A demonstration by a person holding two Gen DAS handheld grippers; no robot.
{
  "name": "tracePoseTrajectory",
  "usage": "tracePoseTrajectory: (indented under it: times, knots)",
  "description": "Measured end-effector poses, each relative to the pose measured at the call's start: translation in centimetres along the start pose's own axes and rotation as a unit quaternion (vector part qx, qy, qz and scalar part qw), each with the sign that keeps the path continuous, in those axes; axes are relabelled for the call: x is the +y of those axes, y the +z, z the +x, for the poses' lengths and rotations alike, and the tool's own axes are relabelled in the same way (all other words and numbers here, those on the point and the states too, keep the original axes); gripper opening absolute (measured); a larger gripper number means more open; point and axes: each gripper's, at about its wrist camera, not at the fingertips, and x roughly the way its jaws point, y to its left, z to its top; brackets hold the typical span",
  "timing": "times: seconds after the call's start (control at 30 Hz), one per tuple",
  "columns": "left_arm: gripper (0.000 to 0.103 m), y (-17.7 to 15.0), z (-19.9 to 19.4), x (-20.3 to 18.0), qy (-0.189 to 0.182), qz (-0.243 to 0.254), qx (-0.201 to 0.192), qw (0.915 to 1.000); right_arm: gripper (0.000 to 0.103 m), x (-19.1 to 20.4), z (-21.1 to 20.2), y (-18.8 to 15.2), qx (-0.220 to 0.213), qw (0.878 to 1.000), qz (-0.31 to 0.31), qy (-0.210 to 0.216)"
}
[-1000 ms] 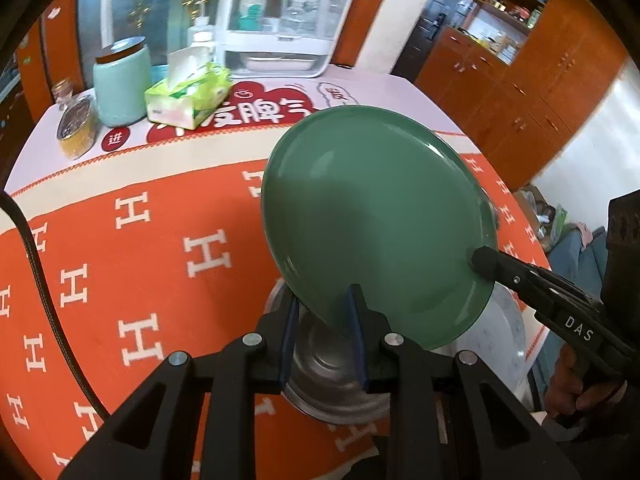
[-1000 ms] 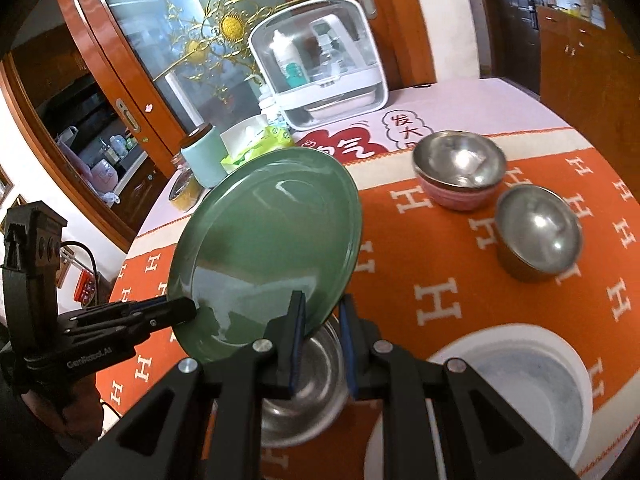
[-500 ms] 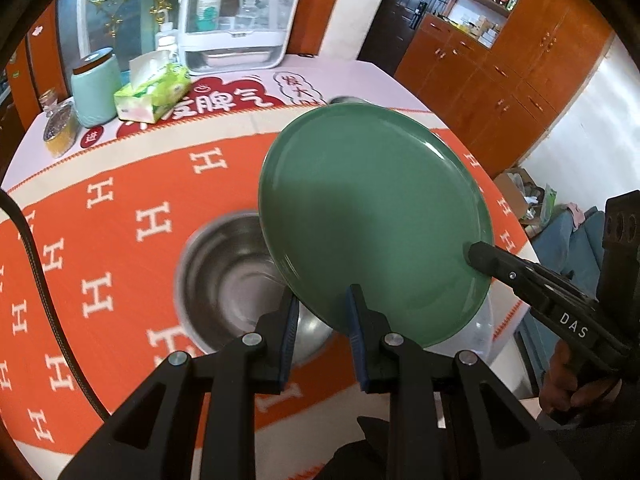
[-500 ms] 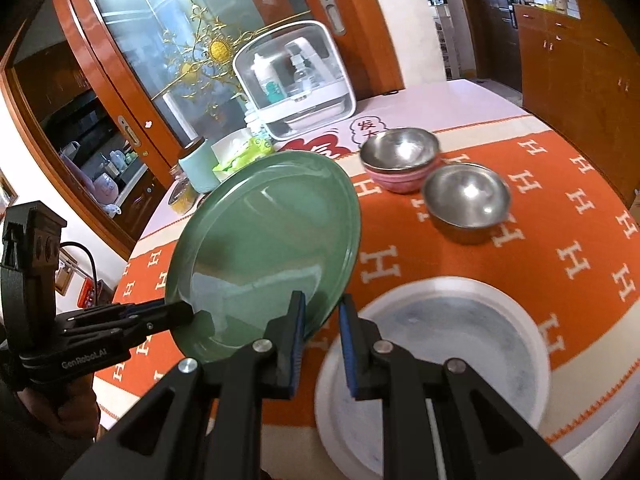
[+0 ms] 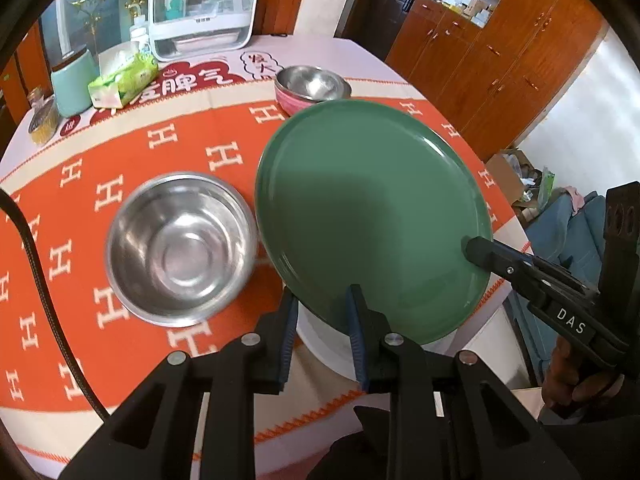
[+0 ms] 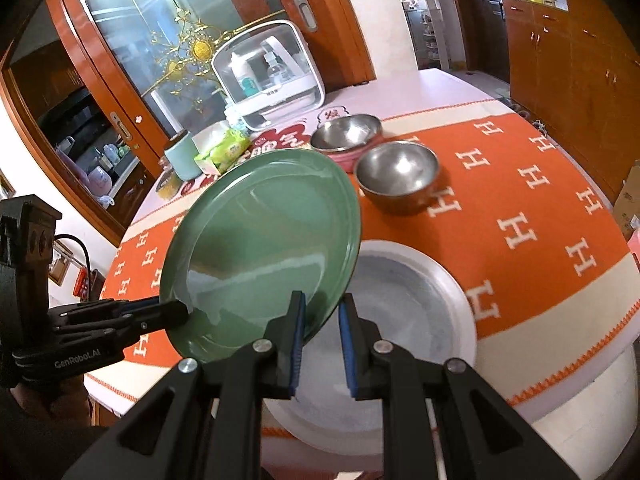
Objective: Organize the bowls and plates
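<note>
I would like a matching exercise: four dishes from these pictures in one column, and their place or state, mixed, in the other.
1. green plate
2. white plate
3. pink bowl
4. large steel bowl

a. holds a steel bowl inside it
b. alone on the orange cloth, empty
c. held tilted by both grippers
d. flat at the table's near edge

Pairs: 1-c, 2-d, 3-a, 4-b

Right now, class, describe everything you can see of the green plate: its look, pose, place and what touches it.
The green plate is round, glossy and shallow with a raised rim, ceramic by its look, and empty. It is held tilted in the air above the white plate near the table's edge. The left gripper and the right gripper each pinch its rim at separate spots. Nothing else touches it.
</note>
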Motion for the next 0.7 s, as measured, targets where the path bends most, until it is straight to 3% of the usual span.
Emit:
tracePoseTrajectory:
  times: [0.7]
  knots:
    - [0.023,-2.5,5.6,-4.5,0.029,-0.065,0.074,0.9948,0.016,-5.1,1.2,-1.8,0.099,0.994,-0.050,-0.020]
